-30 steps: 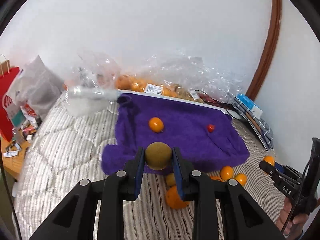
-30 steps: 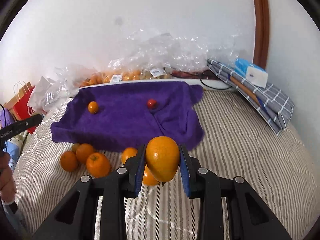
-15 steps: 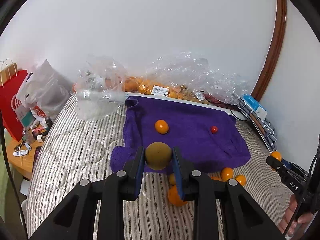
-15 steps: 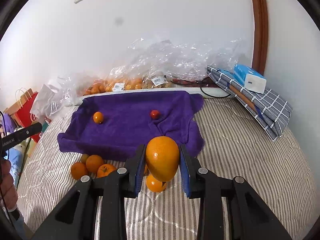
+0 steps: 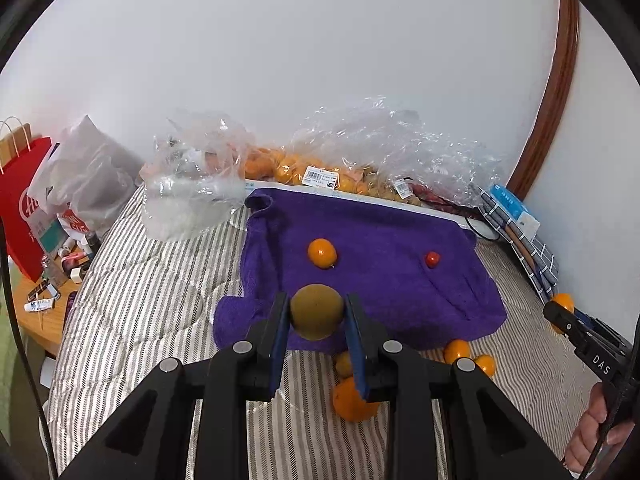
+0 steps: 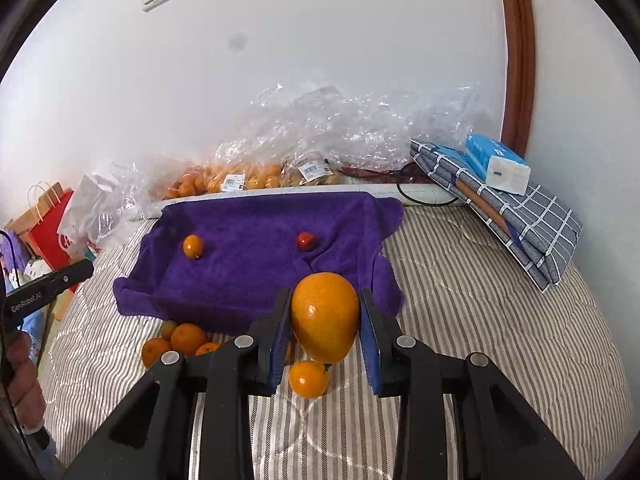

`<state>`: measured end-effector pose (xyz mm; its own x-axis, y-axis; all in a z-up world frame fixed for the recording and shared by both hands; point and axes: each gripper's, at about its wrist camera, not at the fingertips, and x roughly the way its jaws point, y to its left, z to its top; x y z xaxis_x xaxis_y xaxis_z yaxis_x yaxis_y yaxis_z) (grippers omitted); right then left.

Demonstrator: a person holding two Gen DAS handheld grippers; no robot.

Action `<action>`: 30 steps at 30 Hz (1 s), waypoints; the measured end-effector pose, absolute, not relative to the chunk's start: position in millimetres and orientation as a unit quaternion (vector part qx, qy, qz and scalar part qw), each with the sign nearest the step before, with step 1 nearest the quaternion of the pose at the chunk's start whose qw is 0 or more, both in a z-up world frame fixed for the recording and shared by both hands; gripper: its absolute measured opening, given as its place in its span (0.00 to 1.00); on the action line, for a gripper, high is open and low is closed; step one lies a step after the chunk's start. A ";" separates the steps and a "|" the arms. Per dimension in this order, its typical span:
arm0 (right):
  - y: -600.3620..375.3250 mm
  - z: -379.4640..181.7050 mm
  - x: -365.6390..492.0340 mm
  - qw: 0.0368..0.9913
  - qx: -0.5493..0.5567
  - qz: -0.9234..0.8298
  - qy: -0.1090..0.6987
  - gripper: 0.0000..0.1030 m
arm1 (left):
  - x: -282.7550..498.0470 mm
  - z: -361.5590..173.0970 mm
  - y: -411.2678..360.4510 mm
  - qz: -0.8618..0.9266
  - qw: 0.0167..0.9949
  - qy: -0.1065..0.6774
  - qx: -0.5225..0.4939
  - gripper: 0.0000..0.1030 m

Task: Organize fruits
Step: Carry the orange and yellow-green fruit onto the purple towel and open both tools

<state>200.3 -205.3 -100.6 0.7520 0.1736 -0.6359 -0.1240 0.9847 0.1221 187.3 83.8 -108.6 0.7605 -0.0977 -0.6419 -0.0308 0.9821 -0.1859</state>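
My left gripper [image 5: 317, 314] is shut on a round olive-brown fruit [image 5: 316, 311], held above the near edge of a purple towel [image 5: 372, 248]. My right gripper [image 6: 325, 316] is shut on a large orange fruit [image 6: 325, 316] over the towel's [image 6: 256, 252] near right corner. On the towel lie a small orange [image 5: 322, 253] and a small red fruit [image 5: 432, 259]. Several loose oranges [image 6: 176, 342] rest on the striped bed in front of the towel, one [image 6: 308, 378] right below the right gripper. The right gripper also shows at the right edge of the left wrist view.
Crumpled clear plastic bags [image 6: 352, 128] with packed oranges [image 5: 288, 168] line the wall behind the towel. A folded checked cloth [image 6: 516, 208] with a blue tissue pack [image 6: 496, 162] sits at the back right. A red paper bag [image 5: 20, 200] and a cluttered side table [image 5: 44, 304] stand left.
Both grippers have lifted with their fruits still held; the towel and loose oranges now sit lower and smaller in both views, and more of the bed shows.
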 end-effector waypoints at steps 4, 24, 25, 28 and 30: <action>-205.4 -100.3 207.8 0.936 0.037 0.081 0.340 0.31 | 196.3 -112.0 81.0 -0.018 0.933 0.347 -0.092 0.25; -198.9 -144.6 307.1 0.930 0.059 0.083 0.352 0.31 | 291.9 -152.6 100.4 0.010 0.926 0.353 -0.131 0.25; -198.2 -151.0 309.4 0.929 0.060 0.086 0.355 0.31 | 293.9 -159.4 100.4 0.013 0.924 0.359 -0.130 0.25; -197.4 -165.6 315.1 0.926 0.058 0.086 0.363 0.31 | 296.5 -169.0 101.2 0.022 0.923 0.360 -0.135 0.25; -195.9 -170.4 319.1 0.924 0.058 0.093 0.366 0.31 | 299.3 -173.3 101.0 0.021 0.922 0.361 -0.138 0.25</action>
<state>319.1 -195.9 -170.4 0.7148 0.2141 -0.6658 -0.1295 0.9761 0.1747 299.3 101.0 -173.3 0.7381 -0.0604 -0.6720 -0.1385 0.9612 -0.2385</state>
